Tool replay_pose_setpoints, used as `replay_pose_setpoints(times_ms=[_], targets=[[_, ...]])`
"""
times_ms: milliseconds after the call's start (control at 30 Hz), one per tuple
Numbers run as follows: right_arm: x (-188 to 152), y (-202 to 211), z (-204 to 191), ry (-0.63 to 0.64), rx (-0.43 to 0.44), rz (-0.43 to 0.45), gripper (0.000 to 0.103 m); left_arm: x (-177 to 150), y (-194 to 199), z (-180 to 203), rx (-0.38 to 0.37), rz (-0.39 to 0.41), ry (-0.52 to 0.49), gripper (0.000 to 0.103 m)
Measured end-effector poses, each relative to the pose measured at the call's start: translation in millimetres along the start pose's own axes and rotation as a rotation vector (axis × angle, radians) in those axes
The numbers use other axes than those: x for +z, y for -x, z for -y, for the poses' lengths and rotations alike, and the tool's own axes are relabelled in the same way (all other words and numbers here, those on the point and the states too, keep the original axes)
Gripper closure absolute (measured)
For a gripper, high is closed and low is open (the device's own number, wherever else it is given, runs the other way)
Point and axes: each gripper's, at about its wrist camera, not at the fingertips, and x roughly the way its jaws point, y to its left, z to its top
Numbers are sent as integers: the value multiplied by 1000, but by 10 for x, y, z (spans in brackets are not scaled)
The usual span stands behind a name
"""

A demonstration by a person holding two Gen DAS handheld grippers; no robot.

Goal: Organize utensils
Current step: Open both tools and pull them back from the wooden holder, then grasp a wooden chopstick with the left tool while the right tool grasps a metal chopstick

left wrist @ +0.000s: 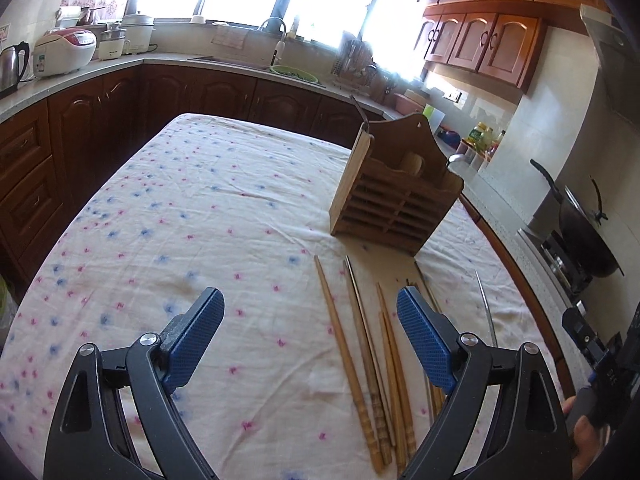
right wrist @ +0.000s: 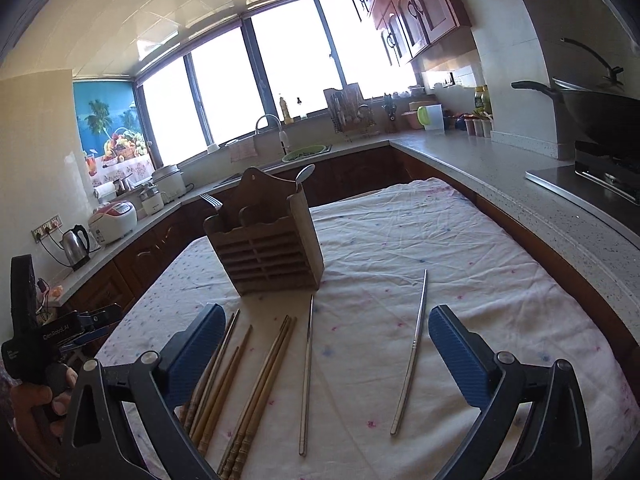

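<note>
Sunlit kitchen cabinets ring the cloth-covered bench (left wrist: pixel 200 200), where the left hand-held gripper (left wrist: pixel 310 312) gapes wide and empty near wooden chopsticks (left wrist: pixel 348 360) before the wooden holder (left wrist: pixel 392 208), while the right view shows the right hand-held gripper (right wrist: pixel 326 334) likewise wide over metal chopsticks (right wrist: pixel 307 380) before that holder (right wrist: pixel 266 248).

I am looking into a home kitchen: wooden cabinets (left wrist: pixel 480 44) at upper right, a sink faucet (right wrist: pixel 276 128) under the windows at centre, a rice cooker (left wrist: pixel 64 50) and kettle (right wrist: pixel 76 246) on the left counter, a wok (right wrist: pixel 592 108) at right.

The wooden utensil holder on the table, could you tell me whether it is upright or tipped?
Upright: the wooden utensil holder rests flat on the tablecloth, a spoon standing inside.
</note>
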Motion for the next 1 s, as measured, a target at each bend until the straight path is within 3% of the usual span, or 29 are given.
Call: replay_pose_setpoints(times_ms=[600, 700, 767, 933, 1000], targets=[[-62, -186, 77, -36, -9, -93, 3, -73, -255, 7, 25, -124, -1, 14], [-43, -301, 48, -34, 6, -128, 16, -45, -348, 4, 17, -152, 4, 20], [-41, -385, 23, -29, 8, -152, 30, -8, -416, 21, 2, -171, 0, 24], [-22, -615, -22, -35, 36, -213, 44, 83, -638, 85, -12, -230, -28, 48], [-5, -695, -44, -29, 41, -228, 46, 117, -716, 93, -23, -246, -24, 51]])
